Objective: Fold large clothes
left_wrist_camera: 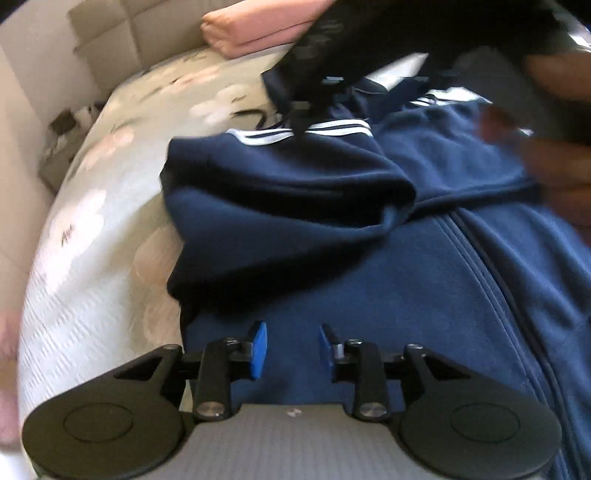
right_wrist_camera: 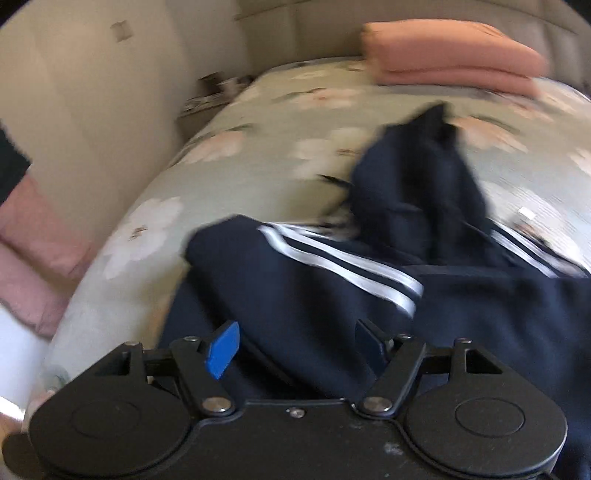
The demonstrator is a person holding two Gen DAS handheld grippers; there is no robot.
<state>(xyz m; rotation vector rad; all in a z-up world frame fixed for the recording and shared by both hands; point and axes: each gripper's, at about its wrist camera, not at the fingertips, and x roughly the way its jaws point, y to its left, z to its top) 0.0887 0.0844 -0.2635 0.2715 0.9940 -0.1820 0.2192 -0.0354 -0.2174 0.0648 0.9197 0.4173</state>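
Observation:
A navy zip jacket [left_wrist_camera: 369,295] with white sleeve stripes [left_wrist_camera: 332,129] lies spread on the bed, one sleeve folded across its chest. My left gripper [left_wrist_camera: 294,349] hovers open over the jacket's front left of the zip, with nothing between its blue pads. In the right wrist view the same jacket [right_wrist_camera: 314,295] shows the striped sleeve [right_wrist_camera: 343,266] and a crumpled hood [right_wrist_camera: 417,184]. My right gripper [right_wrist_camera: 297,347] stands wide open just above the folded sleeve, and I see no cloth pinched in it. Both views are motion-blurred.
The floral bedspread [left_wrist_camera: 110,184] [right_wrist_camera: 258,147] runs left and far of the jacket. A folded pink blanket [left_wrist_camera: 251,33] [right_wrist_camera: 450,59] sits at the head of the bed. A person's hand [left_wrist_camera: 561,110] and a dark blurred tool cross the upper right. A pink pillow [right_wrist_camera: 33,258] lies at the left.

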